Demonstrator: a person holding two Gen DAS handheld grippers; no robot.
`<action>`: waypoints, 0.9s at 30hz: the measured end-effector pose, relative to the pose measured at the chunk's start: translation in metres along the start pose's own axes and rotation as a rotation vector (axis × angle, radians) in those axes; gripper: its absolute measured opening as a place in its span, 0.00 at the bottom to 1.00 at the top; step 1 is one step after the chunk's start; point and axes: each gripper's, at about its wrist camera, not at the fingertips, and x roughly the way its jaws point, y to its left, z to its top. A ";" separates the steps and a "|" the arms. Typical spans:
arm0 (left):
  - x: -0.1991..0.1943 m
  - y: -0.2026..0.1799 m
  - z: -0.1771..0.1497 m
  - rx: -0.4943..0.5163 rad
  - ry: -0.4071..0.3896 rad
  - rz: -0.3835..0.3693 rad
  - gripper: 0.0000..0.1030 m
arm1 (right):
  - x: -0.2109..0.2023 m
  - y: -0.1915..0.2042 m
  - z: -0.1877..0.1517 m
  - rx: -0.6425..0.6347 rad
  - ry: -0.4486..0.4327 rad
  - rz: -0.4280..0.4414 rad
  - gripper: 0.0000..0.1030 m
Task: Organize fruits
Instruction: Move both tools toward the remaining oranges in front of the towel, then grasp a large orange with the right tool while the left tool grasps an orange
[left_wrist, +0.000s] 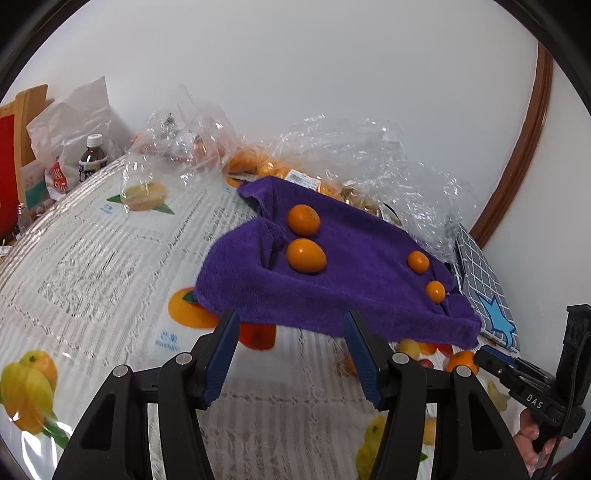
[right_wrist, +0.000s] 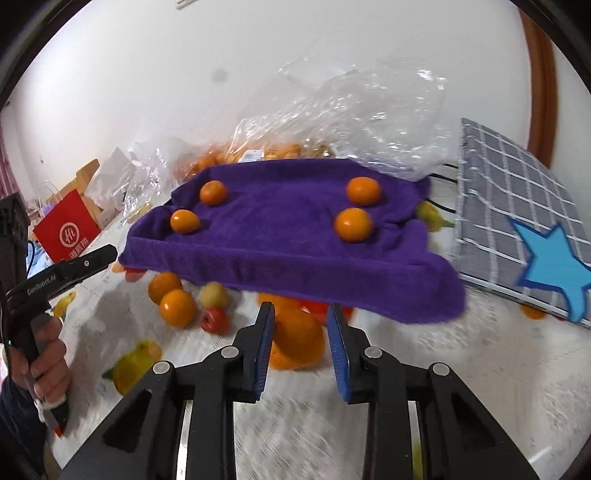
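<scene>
1. Four small oranges sit on a raised purple towel (right_wrist: 295, 236): in the right wrist view two lie at its left, one (right_wrist: 213, 192) behind the other (right_wrist: 184, 220), and two at its right, one (right_wrist: 363, 190) behind the other (right_wrist: 352, 224).
2. More fruit lies on the table below the towel's near edge: a big orange (right_wrist: 299, 339), two smaller oranges (right_wrist: 177, 307) close together, a pale yellow fruit (right_wrist: 216, 295) and a small red fruit (right_wrist: 215, 320).
3. The right gripper (right_wrist: 301, 314) has its blue-padded fingers (right_wrist: 266, 332) apart, with the big orange showing in the gap between them. Whether the pads touch it cannot be told, and this part of the view is blurred.
4. The left gripper (left_wrist: 291, 321) has its fingers (left_wrist: 229, 332) spread wide and holds nothing. Its tips point at the towel's near edge; contact with the cloth cannot be told.
5. Behind the towel lie clear plastic bags (left_wrist: 369, 155) with more oranges inside.
6. A grey checked cloth with a blue star (right_wrist: 517, 206) lies to the right of the towel.
7. The tablecloth (left_wrist: 92, 266) is white lace printed with fruit pictures.
8. At the far left stand a red paper bag (right_wrist: 68, 230) and a dark bottle (left_wrist: 92, 157).
</scene>
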 end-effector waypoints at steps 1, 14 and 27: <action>0.000 -0.002 -0.001 0.004 0.005 -0.004 0.55 | -0.002 -0.003 -0.002 0.004 0.006 0.011 0.30; -0.006 -0.014 -0.016 0.024 0.050 -0.045 0.55 | 0.020 0.014 -0.006 -0.067 0.098 0.126 0.46; 0.004 -0.024 -0.017 0.045 0.106 -0.095 0.55 | 0.005 0.006 -0.017 -0.043 0.026 0.033 0.40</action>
